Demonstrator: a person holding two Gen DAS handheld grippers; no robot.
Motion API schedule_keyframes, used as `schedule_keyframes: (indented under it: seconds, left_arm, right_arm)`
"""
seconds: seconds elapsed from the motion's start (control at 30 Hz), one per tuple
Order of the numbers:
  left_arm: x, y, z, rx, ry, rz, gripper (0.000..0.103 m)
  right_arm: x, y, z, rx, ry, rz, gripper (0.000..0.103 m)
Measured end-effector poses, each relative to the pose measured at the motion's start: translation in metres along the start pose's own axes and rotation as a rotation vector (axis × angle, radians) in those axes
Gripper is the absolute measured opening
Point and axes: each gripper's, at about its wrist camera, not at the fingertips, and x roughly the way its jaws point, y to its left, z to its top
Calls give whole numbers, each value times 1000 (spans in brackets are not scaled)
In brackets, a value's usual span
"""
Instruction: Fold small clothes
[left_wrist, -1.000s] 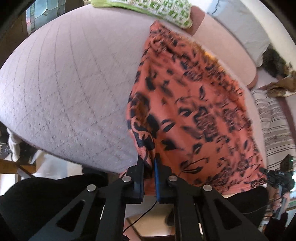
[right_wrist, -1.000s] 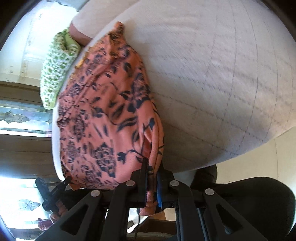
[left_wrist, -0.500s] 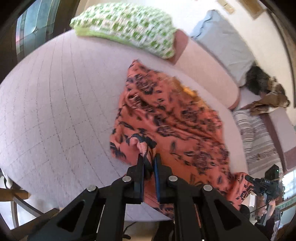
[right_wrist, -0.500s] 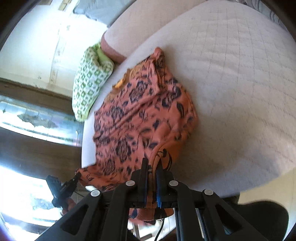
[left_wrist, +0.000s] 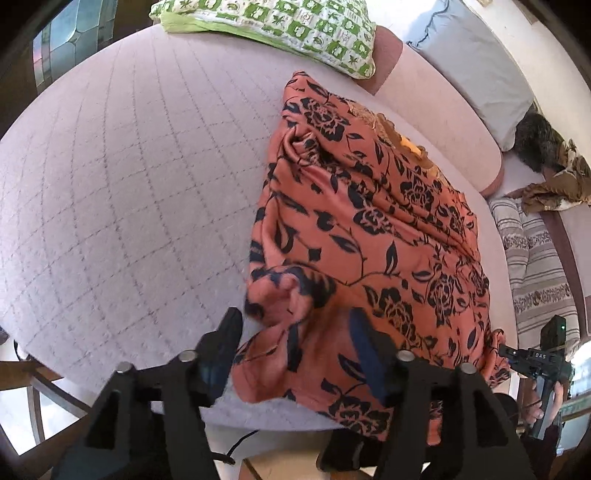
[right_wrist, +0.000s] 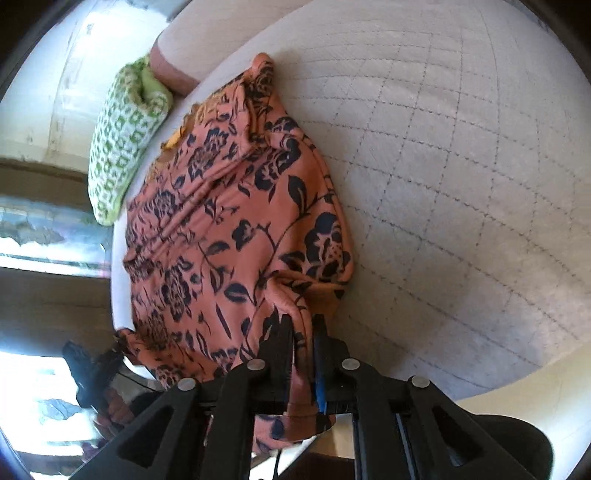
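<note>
Garment (left_wrist: 369, 229) lies folded over once on the quilted bed (left_wrist: 129, 184); left gripper (left_wrist: 295, 325) gapes released, right gripper (right_wrist: 303, 332) pinches its near corner; further folds remain.

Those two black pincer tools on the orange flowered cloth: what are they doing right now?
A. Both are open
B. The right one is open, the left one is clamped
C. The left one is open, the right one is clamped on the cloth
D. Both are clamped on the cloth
C. The left gripper has its fingers spread wide with the orange floral garment lying loose between them, while the right gripper pinches a fold of it.
</note>
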Motion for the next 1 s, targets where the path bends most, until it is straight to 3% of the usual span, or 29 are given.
schedule_keyframes:
  seconds: [0.17,0.3,0.43,0.47,0.57,0.6,0.63,0.67,0.7,0.83,1.0]
  left_arm:
    - [17,6,-13,13,103,20,63]
    - [19,-6,-21,89,108,46,64]
    - [17,-11,-23,126,103,54,63]
    - [16,-11,-22,129,94,54,62]
    - [14,-14,-18,144,80,52,46]
    - [14,-15,-17,155,79,51,43]
    - [14,-16,-16,174,75,57,40]
    - [15,-18,-16,189,74,64,34]
    - [16,-21,-16,208,79,73,31]
    - [15,-26,-17,252,84,66,19]
    - [-5,-27,2,201,54,-60,17]
  right_arm:
    - [23,-4,-10,-11,89,-14,21]
    - [33,-6,-17,23,74,-14,32]
    - [32,3,-23,1,67,11,62]
    - [32,6,-26,-10,69,3,68]
    - [36,19,-34,-61,50,-30,68]
    - [37,22,-36,-80,40,-39,67]
    - [36,25,-37,-97,20,-49,54]
    - [35,28,-38,-113,14,-51,25]
    - [36,31,-39,-128,26,-52,20]
    - [24,48,-43,-205,26,-88,12]
    - [-19,61,-26,-194,-53,79,12]
